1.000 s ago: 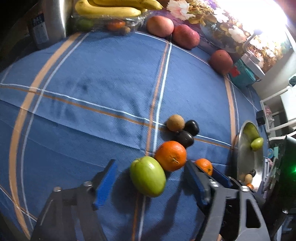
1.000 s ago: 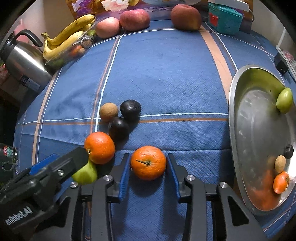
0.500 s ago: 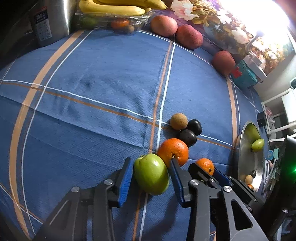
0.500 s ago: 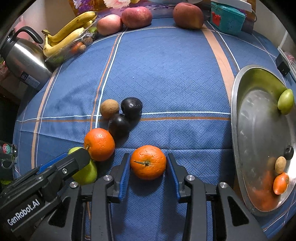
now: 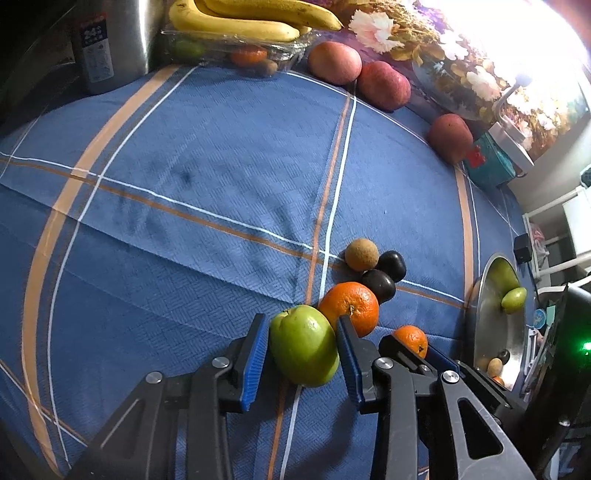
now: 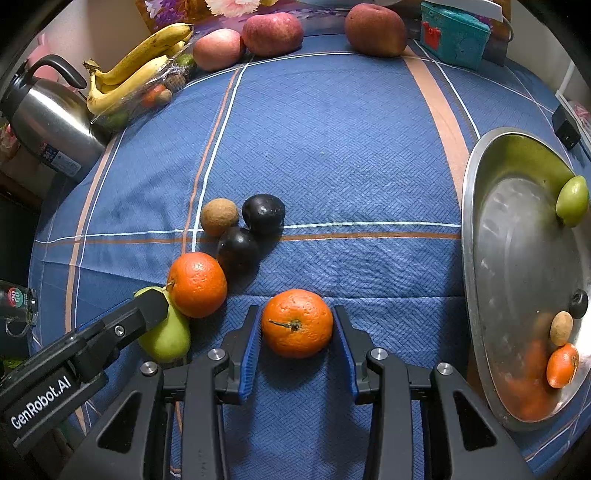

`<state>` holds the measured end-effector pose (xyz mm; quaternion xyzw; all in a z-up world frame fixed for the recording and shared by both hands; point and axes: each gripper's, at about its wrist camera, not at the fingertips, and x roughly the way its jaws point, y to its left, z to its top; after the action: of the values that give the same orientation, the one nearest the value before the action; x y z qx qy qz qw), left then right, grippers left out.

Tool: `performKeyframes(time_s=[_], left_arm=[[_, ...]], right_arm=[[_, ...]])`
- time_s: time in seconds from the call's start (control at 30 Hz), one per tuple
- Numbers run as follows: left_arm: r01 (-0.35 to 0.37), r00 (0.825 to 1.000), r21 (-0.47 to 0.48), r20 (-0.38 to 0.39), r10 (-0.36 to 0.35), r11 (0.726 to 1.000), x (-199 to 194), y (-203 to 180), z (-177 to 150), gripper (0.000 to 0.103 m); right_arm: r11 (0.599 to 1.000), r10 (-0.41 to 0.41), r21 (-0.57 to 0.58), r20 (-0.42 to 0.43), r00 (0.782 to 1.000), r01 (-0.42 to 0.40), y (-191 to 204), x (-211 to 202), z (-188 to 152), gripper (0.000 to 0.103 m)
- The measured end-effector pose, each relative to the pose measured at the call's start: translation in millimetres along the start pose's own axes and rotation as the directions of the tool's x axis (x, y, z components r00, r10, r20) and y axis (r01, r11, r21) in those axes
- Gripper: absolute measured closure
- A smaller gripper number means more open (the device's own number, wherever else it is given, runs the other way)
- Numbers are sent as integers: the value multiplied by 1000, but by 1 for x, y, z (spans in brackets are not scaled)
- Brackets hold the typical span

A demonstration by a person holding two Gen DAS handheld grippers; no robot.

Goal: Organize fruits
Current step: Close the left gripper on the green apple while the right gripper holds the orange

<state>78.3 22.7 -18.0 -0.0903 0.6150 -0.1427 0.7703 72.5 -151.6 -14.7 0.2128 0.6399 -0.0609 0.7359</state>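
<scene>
The left tool (image 5: 301, 345) is squeezing a green fruit (image 5: 304, 345). Its blue pads (image 5: 255, 354) have just been closing in, and now they are pressing on both sides of the fruit. The fruit is sitting on the blue striped cloth (image 5: 207, 155) that is covering the surface.

The right tool (image 6: 297, 332) is gripping a small orange (image 6: 297, 323). Its two pads are touching the orange on the left and on the right. This orange is also sitting on the cloth.

A bigger orange (image 6: 197, 284) is lying just beside the green fruit and touching it. Behind it two dark plums (image 6: 238, 249) and a little brown fruit (image 6: 219, 216) are bunching together.

On the right a shiny metal tray (image 6: 476, 221) is lying on the cloth. Inside it a green fruit is leaning on the far rim. A small orange, a brown fruit and a dark fruit are sitting close together near the front.

At the far edge some yellow bananas (image 6: 140, 70) are lying on a clear pack of fruit. A silver kettle (image 6: 48, 114) is standing beside them. Three big reddish fruits (image 6: 271, 33) are lined up along the back, and a teal box (image 6: 456, 35) is standing near the last one.
</scene>
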Motion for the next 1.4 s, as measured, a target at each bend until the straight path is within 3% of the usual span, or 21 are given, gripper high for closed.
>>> performKeyframes(time_s=[0.4,0.73,0.83,1.03,1.13,1.4], left_arm=[[4,998,4,56,-4,1000,-15,-4,4,64],[17,992,22,126,-19,1000,-34,-10,9,67],[13,993,23,120,-16,1000,-30,-10,11,75],[-41,993,16,110,39,999,-20,-5,15,74],[-27,997,4,78,27,1000,-9,-2,15,76],[-27,995,-13,96,28,1000,-10,-3,20,74]], right_arm=[[1000,14,10,9,1000,-15,-6,-9,2,65],[999,47,8,116,992,-48,-6,-50,3,65],[999,45,3,140,989,-46,-7,-59,3,65],[999,37,4,130,991,-38,-7,-57,3,65],[1000,29,6,108,994,-30,-9,-51,3,65],[1000,28,6,100,995,-29,-10,-48,2,65]])
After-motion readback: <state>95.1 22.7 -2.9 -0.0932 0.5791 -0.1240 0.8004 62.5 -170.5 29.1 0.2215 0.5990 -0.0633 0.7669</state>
